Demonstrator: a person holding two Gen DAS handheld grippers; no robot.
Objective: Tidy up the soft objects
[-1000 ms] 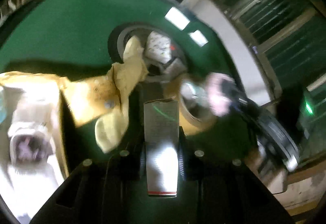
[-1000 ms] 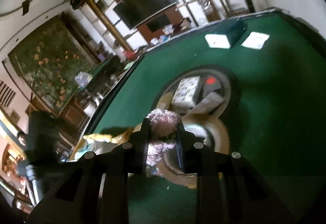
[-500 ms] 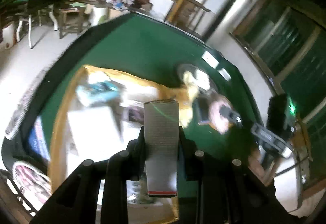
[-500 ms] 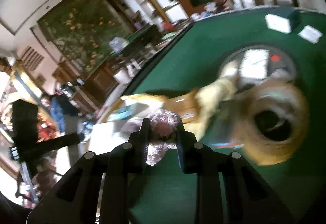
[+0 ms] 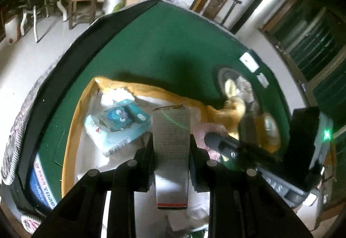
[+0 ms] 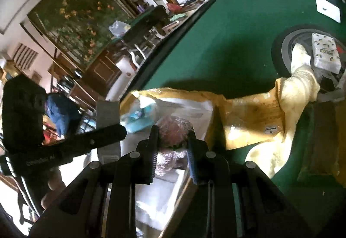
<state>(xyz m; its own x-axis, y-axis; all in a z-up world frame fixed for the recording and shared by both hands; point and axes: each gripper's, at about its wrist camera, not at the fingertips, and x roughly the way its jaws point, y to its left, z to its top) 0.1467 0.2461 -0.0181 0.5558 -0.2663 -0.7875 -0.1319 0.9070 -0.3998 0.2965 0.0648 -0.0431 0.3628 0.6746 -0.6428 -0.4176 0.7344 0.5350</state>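
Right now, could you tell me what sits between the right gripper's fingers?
A pinkish crinkly bundle, pinched by the right gripper over the box, seen in the right wrist view.

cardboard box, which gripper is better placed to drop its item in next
Right. The right gripper hangs over the open cardboard box with the pink fuzzy bundle clamped. The left gripper, holding a grey packet, looks over the box too.

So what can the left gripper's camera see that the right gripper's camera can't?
Only the left wrist view shows the blue cartoon monster on the pale teal spiral notebook. Only the right wrist view shows the big painting of orange flowers and the white patterned packet. Both show the green felt table, the open cardboard box, the left gripper's flat silver packet and the right gripper's crinkly pink bundle.
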